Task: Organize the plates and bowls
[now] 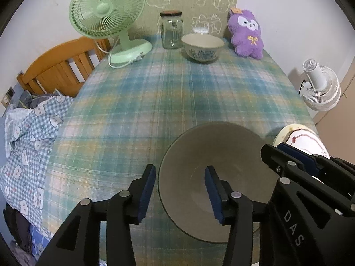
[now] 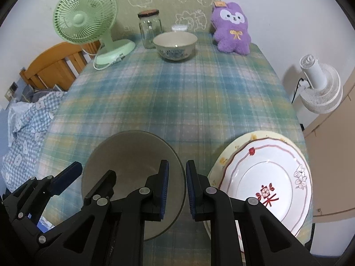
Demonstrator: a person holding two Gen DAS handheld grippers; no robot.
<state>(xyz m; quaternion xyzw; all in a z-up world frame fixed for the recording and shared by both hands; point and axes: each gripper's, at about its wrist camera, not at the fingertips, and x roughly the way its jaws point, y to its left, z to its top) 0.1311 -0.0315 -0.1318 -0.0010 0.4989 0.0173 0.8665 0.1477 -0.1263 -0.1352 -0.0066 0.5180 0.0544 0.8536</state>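
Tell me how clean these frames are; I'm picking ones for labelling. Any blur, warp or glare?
Left wrist view: strong fisheye bends the table edges; dark corners; the grey bowl looks soft, the far patterned bowl sharper. Right wrist view: same warp; mild sheen on the white plate; light flat, shadows soft.

"DAS" is showing in white letters on black body of right gripper [image 1: 295, 157], left wrist view; word is prob. running on past frame edge. Nothing else legible.
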